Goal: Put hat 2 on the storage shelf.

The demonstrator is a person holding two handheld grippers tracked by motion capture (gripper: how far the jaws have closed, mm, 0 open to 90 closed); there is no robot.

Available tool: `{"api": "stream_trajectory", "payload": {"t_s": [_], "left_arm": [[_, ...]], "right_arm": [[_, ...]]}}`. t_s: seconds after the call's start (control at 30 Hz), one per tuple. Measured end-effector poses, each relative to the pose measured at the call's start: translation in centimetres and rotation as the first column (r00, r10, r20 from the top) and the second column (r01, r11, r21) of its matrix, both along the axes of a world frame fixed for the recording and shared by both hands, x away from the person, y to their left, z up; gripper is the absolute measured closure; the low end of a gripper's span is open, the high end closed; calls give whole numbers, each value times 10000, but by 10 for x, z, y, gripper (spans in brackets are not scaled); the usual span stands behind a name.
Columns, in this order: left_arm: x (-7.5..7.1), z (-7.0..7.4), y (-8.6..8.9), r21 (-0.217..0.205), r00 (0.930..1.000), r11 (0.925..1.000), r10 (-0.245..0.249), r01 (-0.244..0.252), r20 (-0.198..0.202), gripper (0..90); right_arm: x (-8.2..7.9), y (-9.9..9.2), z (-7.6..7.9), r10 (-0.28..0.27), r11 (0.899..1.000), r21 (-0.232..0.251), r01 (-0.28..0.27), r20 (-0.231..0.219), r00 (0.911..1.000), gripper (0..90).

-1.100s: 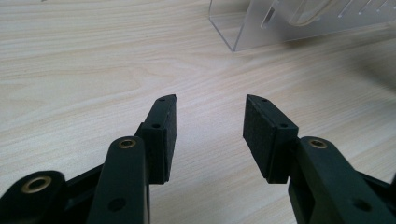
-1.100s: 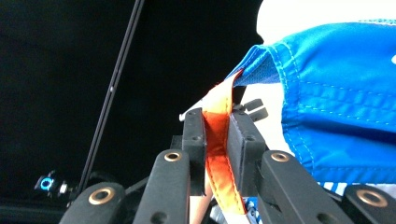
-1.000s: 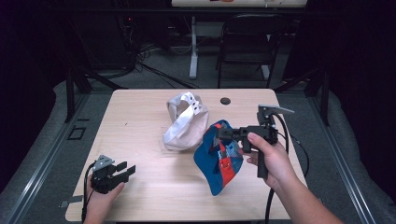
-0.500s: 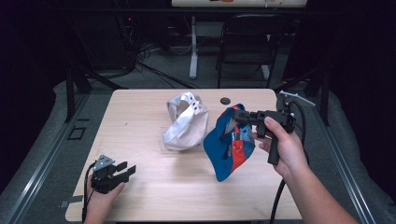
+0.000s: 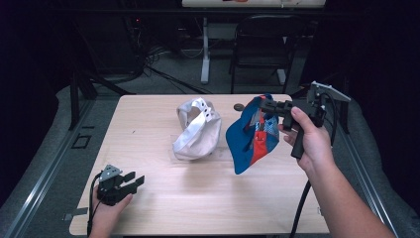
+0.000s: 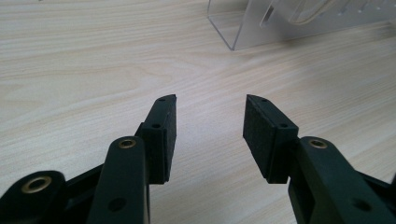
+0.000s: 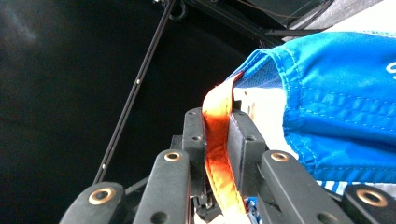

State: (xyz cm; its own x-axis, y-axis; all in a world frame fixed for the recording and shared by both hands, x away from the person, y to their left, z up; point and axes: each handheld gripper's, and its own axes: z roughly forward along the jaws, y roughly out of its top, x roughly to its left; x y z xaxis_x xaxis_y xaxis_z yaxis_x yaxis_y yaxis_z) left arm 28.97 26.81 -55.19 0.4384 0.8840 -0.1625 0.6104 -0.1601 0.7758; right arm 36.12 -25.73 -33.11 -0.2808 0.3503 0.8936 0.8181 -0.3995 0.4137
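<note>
The blue fabric cap with red and white panels (image 5: 252, 136) hangs from the right gripper (image 5: 262, 105), clear of the pale wooden table (image 5: 148, 124). It looks light and limp: the crown sags below the jaws and folds on itself, so it will likely swing with any quick move. Soft cloth should not slip much between rubber pads, and nothing about it seems fragile. The stitched edge is the firm place to take hold, and that is where the grip sits now.

The right gripper view shows what the high view cannot: the jaws are clamped on a narrow orange band (image 7: 217, 140) at the cap's rim, pinched flat between the two pads, with the blue cloth (image 7: 336, 102) falling away to one side of them.

The high view gives the wider layout: a cream fabric cap (image 5: 197, 130) rests on the table just beside the hanging cap, and the left gripper (image 5: 133, 181) lies low near the table's front edge. The left gripper view shows its jaws standing apart with bare wood between them, and a clear plastic stand (image 6: 280, 23) well ahead of the tips.
</note>
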Motion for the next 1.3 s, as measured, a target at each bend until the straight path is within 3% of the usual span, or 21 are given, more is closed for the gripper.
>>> {"api": "stream_trajectory", "payload": {"t_s": [0.4, 0.83, 1.3], "left_arm": [[0, 0, 0, 16, 10000, 10000, -18, 18, -4, 550], [0, 0, 1, -2, 10000, 10000, -33, 33, 4, 550], [0, 1, 1, 22, 10000, 10000, -67, 68, -65, 550]], "right_arm": [[17, -5, 13, -921, 9957, -75, 921, 46, 9957, 782], [35, 9, 9, -1116, 9938, -43, 1115, -140, 9937, 782], [41, 13, 1, -1138, 9927, -431, 1126, -267, 9931, 782]]}}
